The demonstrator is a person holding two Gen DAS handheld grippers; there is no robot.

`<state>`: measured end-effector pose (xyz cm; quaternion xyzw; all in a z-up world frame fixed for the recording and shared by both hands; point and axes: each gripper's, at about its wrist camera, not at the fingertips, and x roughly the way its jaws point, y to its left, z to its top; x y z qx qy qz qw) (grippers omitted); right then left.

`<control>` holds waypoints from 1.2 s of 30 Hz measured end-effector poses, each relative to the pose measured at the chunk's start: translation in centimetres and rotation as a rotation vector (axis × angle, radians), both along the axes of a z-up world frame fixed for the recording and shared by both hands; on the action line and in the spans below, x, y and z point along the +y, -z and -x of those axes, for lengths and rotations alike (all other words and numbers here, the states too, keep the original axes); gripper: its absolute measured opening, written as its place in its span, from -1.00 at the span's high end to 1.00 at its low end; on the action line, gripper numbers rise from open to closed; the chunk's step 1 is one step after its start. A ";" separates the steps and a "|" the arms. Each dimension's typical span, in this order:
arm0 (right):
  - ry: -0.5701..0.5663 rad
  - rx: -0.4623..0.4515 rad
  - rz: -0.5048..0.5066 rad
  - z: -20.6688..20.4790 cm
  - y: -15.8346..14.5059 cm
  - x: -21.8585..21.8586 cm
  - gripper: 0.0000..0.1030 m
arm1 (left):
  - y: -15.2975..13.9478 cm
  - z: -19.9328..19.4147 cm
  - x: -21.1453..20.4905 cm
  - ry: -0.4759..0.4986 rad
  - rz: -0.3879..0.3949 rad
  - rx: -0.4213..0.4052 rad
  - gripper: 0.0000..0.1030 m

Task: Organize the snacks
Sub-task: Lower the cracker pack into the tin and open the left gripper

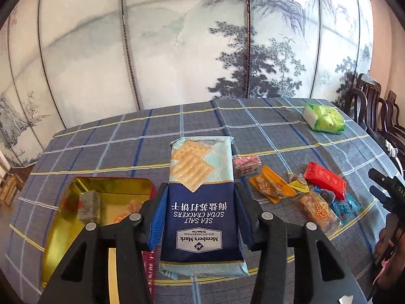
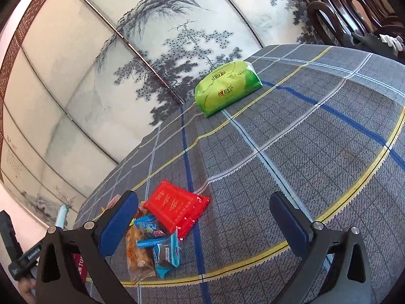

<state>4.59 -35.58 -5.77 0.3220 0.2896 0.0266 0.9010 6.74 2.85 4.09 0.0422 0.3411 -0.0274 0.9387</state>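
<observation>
left gripper point(image 1: 201, 202) jaws clamp cracker pack point(image 1: 201, 190), lifted over surface point(image 1: 101, 136) beside gold tin point(image 1: 76, 202) | keep pack level, lower into tin | right gripper point(image 2: 202, 228) jaws released above snack pile point(image 2: 162, 230)

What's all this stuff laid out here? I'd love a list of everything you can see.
cracker pack: one, navy and pale blue, lifted between the left gripper's pads
gold tin: one, gold inside with red rim, left on the tablecloth, a few snacks inside
red packet: one, red, in the snack pile
small wrapped snacks: several, blue, orange, yellow, pink, piled on the cloth
green pack: one, lime green, far side of the table
tablecloth: one, grey-blue plaid
painted screen: one, pale with ink trees, behind the table
chairs: several, dark wood, far right
left gripper: shut on the cracker pack
right gripper: open, empty, beside the pile
</observation>
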 end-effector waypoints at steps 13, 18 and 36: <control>-0.001 0.021 0.005 -0.3 0.4 0.3 -1.00 | -1.7 1.4 6.6 -0.132 -0.087 -0.046 0.13; -0.001 0.027 0.006 -0.3 0.5 0.4 -1.00 | -1.3 1.9 7.9 -0.152 -0.109 -0.040 0.13; -0.008 0.045 0.010 -0.5 0.7 0.6 -1.00 | 2.9 3.9 14.3 -0.246 -0.125 0.041 0.13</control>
